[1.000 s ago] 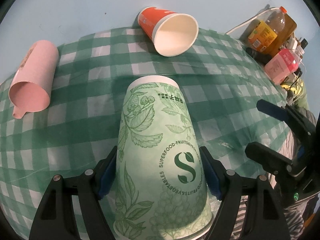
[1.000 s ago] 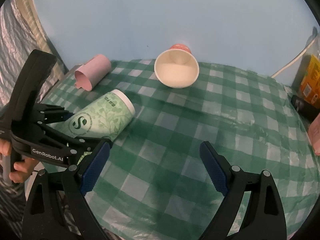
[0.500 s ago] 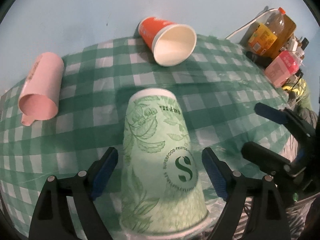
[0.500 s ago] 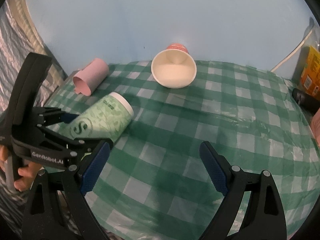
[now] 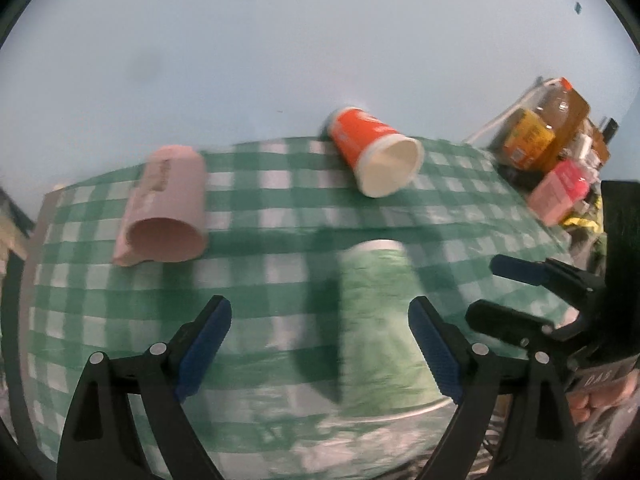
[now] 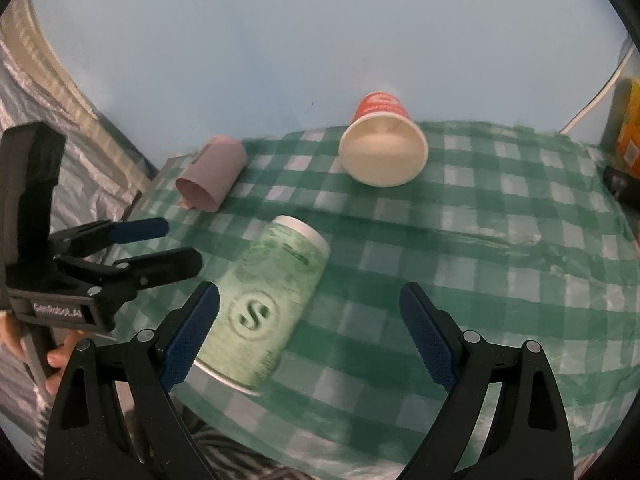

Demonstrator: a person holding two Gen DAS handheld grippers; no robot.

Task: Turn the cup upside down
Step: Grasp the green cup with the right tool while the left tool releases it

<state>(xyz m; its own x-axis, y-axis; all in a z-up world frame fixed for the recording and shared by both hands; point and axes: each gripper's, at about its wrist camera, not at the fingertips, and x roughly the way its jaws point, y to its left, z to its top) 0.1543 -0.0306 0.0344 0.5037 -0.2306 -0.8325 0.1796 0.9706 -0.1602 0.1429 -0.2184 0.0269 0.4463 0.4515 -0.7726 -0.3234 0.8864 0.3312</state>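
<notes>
A green paper cup [image 5: 376, 320] with leaf print and an "S" logo stands upside down on the checked tablecloth, near the front edge; it also shows in the right wrist view [image 6: 268, 304]. My left gripper [image 5: 320, 340] is open and empty, with the cup by its right finger; it shows in the right wrist view [image 6: 160, 244] to the left of the cup. My right gripper [image 6: 308, 336] is open and empty, with the cup by its left finger, and shows at the right of the left wrist view [image 5: 508, 288].
An orange cup [image 5: 376, 152] and a pink cup [image 5: 168, 204] lie on their sides farther back on the green checked tablecloth [image 6: 480, 248]. Bottles and a pink box [image 5: 560, 192] crowd the back right corner. A blue wall stands behind the table.
My left gripper has let go of the green cup, opened wider and drawn back to the left. The cup now stands free. The right gripper has shifted towards the cup.
</notes>
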